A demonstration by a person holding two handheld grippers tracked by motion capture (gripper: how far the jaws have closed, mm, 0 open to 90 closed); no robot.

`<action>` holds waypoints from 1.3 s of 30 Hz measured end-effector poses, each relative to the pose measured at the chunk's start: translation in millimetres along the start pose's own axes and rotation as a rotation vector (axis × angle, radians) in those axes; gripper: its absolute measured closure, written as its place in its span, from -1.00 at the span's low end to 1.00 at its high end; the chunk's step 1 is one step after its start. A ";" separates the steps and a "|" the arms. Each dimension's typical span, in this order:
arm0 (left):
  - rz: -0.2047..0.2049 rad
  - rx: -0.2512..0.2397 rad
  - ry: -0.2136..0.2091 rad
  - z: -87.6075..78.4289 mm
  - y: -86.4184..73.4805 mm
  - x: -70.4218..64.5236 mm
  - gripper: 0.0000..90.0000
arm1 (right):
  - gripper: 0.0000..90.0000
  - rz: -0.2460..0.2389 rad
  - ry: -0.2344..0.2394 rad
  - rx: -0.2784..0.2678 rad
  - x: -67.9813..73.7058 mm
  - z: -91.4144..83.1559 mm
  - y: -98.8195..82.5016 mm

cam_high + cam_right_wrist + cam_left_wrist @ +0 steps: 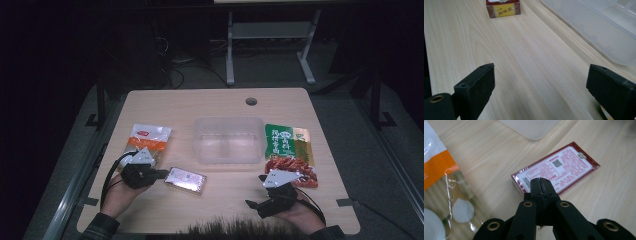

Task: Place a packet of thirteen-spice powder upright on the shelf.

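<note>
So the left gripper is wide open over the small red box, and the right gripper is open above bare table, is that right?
Not quite. The left gripper is shut, its jaws pressed together at the near end of the small red box, as the left gripper view shows. The right gripper is indeed open above bare table.

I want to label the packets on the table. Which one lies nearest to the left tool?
The small dark-red box, label side up: the shut left tool is at its near end. The orange packet lies beside that hand; the green-and-red packet lies across the table.
</note>
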State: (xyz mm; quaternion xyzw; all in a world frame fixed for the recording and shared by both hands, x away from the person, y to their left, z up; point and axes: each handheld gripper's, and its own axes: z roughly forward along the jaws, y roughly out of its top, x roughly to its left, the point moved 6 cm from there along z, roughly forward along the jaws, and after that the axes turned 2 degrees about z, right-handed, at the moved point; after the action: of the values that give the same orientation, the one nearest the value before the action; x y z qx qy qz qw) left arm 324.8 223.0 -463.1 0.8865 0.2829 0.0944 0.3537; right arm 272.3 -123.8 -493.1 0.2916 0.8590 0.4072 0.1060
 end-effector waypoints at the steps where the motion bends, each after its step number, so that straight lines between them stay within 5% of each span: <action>1: 0.000 0.001 0.010 2.6 1.6 1.4 0.99 | -0.82 -0.004 -0.001 -0.003 -0.5 0.0 -0.3; 17: 0.030 0.073 0.058 49.5 26.9 34.6 0.99 | -0.82 0.004 -0.035 -0.003 -1.0 -7.4 -6.9; 26: 0.022 0.118 0.047 55.9 22.1 33.0 1.00 | -0.82 0.001 -0.035 -0.005 0.2 -7.7 -6.7; 32: -0.008 0.135 0.003 55.5 14.6 25.8 1.00 | -0.82 -0.002 -0.035 -0.008 0.5 -8.3 -5.9; 36: 0.012 0.163 -0.019 55.3 9.5 19.3 1.00 | -0.82 0.000 -0.033 -0.013 0.1 -9.7 -5.3; 39: 0.009 0.139 -0.004 49.8 10.4 18.0 1.00 | -0.82 -0.008 -0.029 -0.015 0.3 -9.1 -4.8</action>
State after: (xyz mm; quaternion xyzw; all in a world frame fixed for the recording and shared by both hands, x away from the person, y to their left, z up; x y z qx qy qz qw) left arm 362.5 198.5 -493.1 0.9103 0.2842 0.0746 0.2916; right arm 266.2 -131.8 -490.8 0.2932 0.8556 0.4088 0.1220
